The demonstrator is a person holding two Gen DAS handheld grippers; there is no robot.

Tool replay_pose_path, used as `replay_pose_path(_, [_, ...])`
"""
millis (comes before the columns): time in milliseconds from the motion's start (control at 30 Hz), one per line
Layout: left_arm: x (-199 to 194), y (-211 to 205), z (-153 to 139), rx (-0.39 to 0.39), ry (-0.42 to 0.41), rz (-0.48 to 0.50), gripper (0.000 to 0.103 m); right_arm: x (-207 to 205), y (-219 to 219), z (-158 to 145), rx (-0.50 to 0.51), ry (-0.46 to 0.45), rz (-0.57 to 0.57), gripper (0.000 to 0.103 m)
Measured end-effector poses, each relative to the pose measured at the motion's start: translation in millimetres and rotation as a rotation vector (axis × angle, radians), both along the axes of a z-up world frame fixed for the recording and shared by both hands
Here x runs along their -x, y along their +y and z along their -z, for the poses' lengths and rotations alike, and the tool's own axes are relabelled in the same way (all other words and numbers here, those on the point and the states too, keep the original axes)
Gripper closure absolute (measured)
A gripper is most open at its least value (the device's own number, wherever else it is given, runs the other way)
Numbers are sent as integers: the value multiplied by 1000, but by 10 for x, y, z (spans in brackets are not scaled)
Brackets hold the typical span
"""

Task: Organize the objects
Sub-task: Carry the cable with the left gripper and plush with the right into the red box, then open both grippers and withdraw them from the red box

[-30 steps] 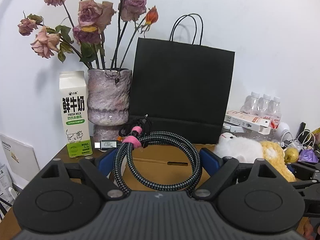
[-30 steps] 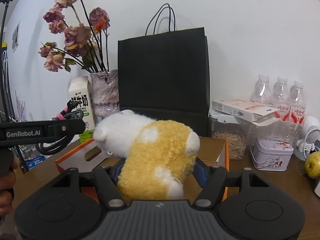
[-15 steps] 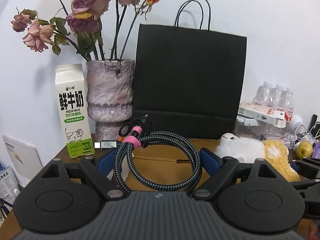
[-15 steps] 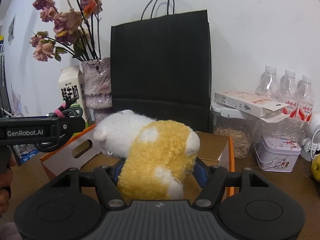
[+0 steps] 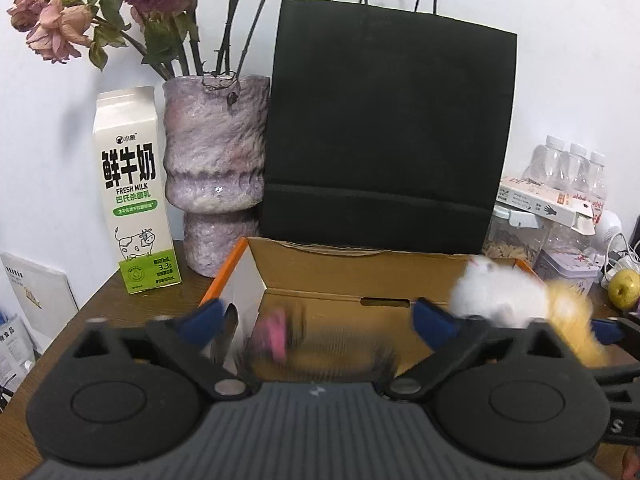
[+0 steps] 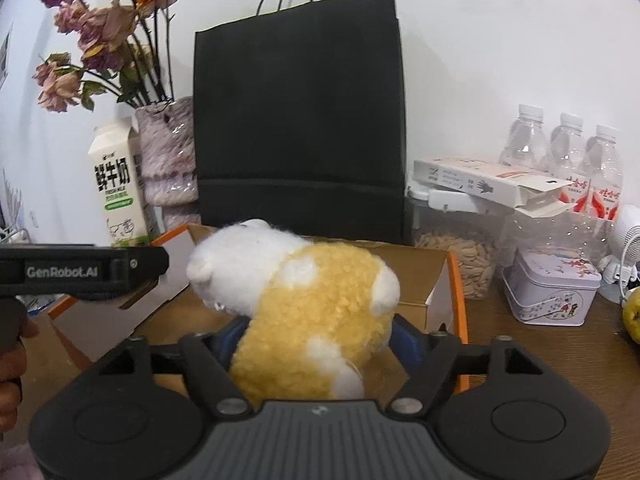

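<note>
An open cardboard box with orange edges [image 5: 320, 276] stands on the table before the black bag; it also shows in the right wrist view [image 6: 440, 276]. My left gripper [image 5: 320, 320] is open above the box. The coiled braided cable with a pink tie [image 5: 276, 340] is a blur below the fingers, falling into the box. My right gripper [image 6: 316, 340] holds the white and yellow plush toy [image 6: 312, 300] over the box's right part; the toy also shows in the left wrist view [image 5: 516, 300].
A black paper bag [image 5: 384, 140], a purple vase with dried roses [image 5: 216, 168] and a milk carton [image 5: 130, 192] stand behind the box. Water bottles [image 6: 560, 160], a seed jar [image 6: 456, 256], a tin [image 6: 548, 292] and a pear [image 5: 622, 288] are at the right.
My left gripper opened and let go of the cable, which drops blurred into the box. Both grippers moved forward over the box. The plush toy stays gripped.
</note>
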State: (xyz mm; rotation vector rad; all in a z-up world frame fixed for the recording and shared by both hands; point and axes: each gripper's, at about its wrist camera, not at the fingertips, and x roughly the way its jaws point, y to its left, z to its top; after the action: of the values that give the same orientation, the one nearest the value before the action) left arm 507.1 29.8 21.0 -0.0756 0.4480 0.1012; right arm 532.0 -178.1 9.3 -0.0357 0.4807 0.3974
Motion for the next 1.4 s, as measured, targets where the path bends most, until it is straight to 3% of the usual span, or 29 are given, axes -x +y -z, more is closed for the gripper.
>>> replay_pose_path(33, [-3, 0, -1, 0, 3, 0, 0, -7, -4, 2, 4, 5, 8, 1])
replay_pose_path(67, [-3, -2, 1, 0, 7, 4, 0, -3, -11, 2, 5, -2, 19, 0])
replay_pose_path(667, [58, -33, -44, -6, 14, 9, 0, 78, -32, -80, 10, -26, 17, 0])
replay_pose_path(1400, [665, -110, -260, -22, -33, 22, 0, 625, -83, -330, 13, -80, -26, 0])
